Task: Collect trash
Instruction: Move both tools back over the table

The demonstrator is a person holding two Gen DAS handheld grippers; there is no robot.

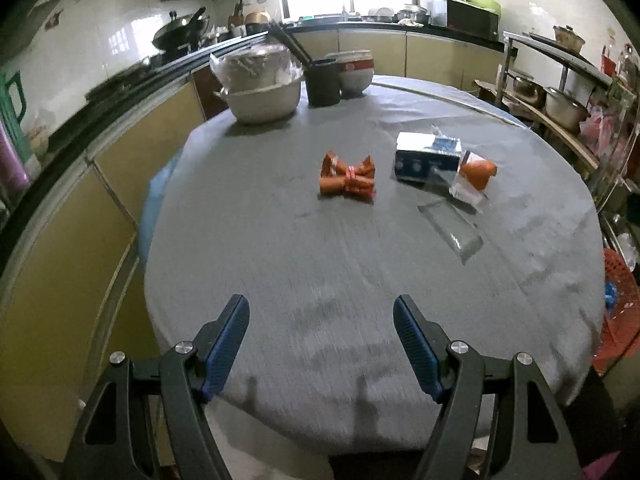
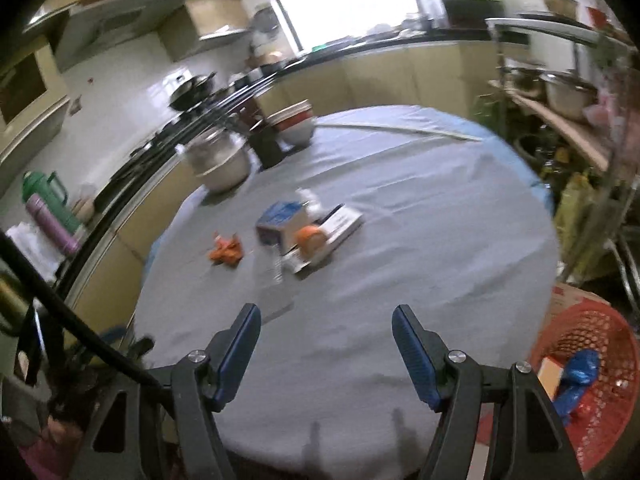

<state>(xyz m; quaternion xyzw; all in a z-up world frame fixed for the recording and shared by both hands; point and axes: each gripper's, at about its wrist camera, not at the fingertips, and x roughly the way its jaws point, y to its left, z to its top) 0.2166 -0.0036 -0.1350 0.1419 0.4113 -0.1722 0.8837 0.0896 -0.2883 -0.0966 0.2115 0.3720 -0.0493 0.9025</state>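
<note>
Trash is all sitting out on the round surface (image 1: 360, 300) with the grey cloth, nothing picked up. Using the blue and white cardboard box (image 1: 427, 159) near the middle as the landmark: a crumpled orange wrapper pinched in the middle like a bow (image 1: 348, 178) lies well to its left, apart from it. An orange roundish thing in clear plastic packaging (image 1: 476, 174) is right against the box on its right side, and a flat clear plastic sleeve (image 1: 450, 226) lies just in front of the box, toward the camera. Behind the box at the far edge are a pale bowl stacked with a plastic-wrapped pot (image 1: 260, 84), a dark cylindrical cup (image 1: 322, 82) and a white bowl with a red band (image 1: 354, 70).

Left claw (image 1: 321, 346) hangs over the near edge of the surface, blue pads (image 1: 226, 350) apart, nothing between them, well short of the box.

Right claw (image 2: 326, 354) is the same deal, pads apart and empty over the near edge. From its view the box (image 2: 280, 222) is further ahead, and a red mesh plastic basket (image 2: 592, 344) sits off the surface down to the right of the box, with blue crumpled stuff (image 2: 578, 376) already in it. That view's pretty blurry.
</note>
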